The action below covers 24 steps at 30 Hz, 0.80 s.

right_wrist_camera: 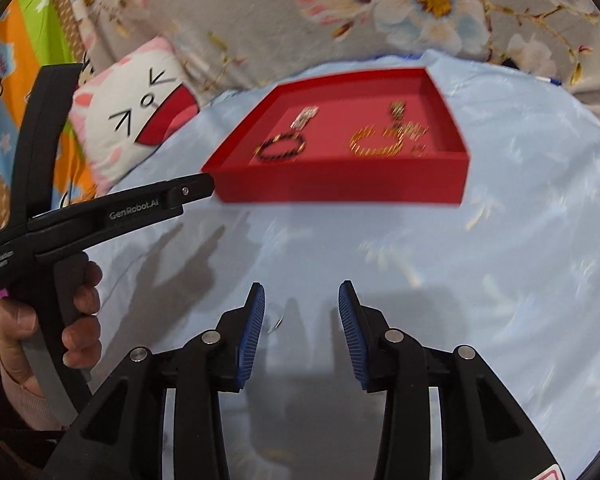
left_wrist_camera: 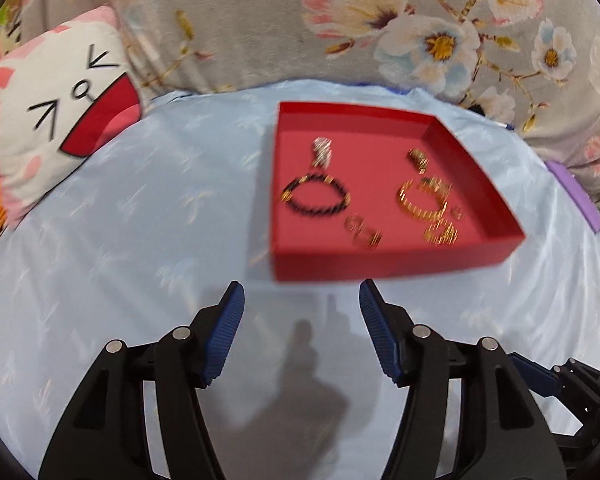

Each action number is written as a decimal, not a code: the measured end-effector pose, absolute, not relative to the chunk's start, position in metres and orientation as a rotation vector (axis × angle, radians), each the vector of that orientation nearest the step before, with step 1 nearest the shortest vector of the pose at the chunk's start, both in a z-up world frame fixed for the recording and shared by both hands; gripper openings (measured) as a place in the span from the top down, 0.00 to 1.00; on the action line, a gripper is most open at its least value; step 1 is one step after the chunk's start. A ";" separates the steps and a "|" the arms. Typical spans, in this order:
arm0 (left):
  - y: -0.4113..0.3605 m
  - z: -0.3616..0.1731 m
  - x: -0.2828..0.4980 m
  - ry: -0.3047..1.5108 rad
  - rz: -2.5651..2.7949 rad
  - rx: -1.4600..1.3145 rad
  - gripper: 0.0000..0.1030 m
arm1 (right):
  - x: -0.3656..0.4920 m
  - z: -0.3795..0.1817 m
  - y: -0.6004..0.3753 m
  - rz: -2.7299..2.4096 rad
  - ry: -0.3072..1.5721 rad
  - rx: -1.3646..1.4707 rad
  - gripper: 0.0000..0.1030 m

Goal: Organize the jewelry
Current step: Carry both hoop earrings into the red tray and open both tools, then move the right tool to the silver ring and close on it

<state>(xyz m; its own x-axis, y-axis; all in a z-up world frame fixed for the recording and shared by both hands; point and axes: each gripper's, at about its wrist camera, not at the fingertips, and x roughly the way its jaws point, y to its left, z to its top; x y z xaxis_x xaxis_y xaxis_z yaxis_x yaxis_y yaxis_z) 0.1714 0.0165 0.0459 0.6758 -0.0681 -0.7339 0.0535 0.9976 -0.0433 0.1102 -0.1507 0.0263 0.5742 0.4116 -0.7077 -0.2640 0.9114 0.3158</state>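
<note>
- grey floral fabric point(left_wrist_camera: 260, 20) fills the background behind the work surface.
- pale blue satin cloth point(left_wrist_camera: 140, 240) covers the surface on which everything rests; what lies under it cannot be told.
- white cartoon-cat cushion with a red mouth point(left_wrist_camera: 60, 112) lies at the far left edge of the cloth, apart from the tray.
- shallow square red tray point(left_wrist_camera: 380, 268) sits on the cloth, ahead of both tools.
- left tool point(left_wrist_camera: 301, 296) hovers over bare cloth just short of the tray's near wall; its blue ribbed pads stand apart with nothing between them.
- right tool point(right_wrist_camera: 302, 294) is likewise parted and holds nothing, above bare cloth, farther from the tray.
- a hand point(right_wrist_camera: 40, 320) grips the left tool's handle, seen in the right wrist view.
- inside the tray: gold bangle point(left_wrist_camera: 422, 200) right of centre, black beaded bracelet point(left_wrist_camera: 316, 196) left of centre.
- smaller pieces, blurred: silver item point(left_wrist_camera: 322, 152) beyond the bracelet, gold rings point(left_wrist_camera: 362, 232) near the front wall.
</note>
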 end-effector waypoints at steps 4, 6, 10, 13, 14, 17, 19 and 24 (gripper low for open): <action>0.032 0.032 0.143 0.872 -0.058 -0.059 0.44 | 0.103 0.015 -0.137 0.411 0.910 0.185 0.63; 0.036 0.028 0.134 0.880 -0.050 -0.063 0.44 | 0.103 0.011 -0.131 0.415 0.922 0.183 0.63; 0.037 0.028 0.123 0.875 -0.047 -0.048 0.44 | 0.107 0.008 -0.120 0.406 0.929 0.146 0.63; 0.037 0.026 0.120 0.876 -0.045 -0.039 0.44 | 0.111 0.006 -0.114 0.390 0.930 0.120 0.65; 0.037 0.025 0.120 0.877 -0.043 -0.032 0.44 | 0.111 0.006 -0.113 0.384 0.927 0.105 0.66; 0.035 0.024 0.120 0.878 -0.040 -0.019 0.44 | 0.111 0.006 -0.109 0.358 0.920 0.057 0.75; 0.035 0.023 0.120 0.884 -0.044 -0.022 0.44 | 0.112 0.005 -0.109 0.351 0.920 0.048 0.79; 0.033 0.022 0.121 0.886 -0.047 -0.018 0.44 | 0.112 0.005 -0.110 0.351 0.917 0.043 0.80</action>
<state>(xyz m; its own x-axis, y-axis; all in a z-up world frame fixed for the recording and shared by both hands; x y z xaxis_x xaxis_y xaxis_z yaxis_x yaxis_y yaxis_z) 0.1207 0.0334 0.0222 0.6314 -0.0488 -0.7739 0.0340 0.9988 -0.0352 0.1124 -0.1099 0.0055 0.5558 0.3156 -0.7691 -0.2791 0.9423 0.1850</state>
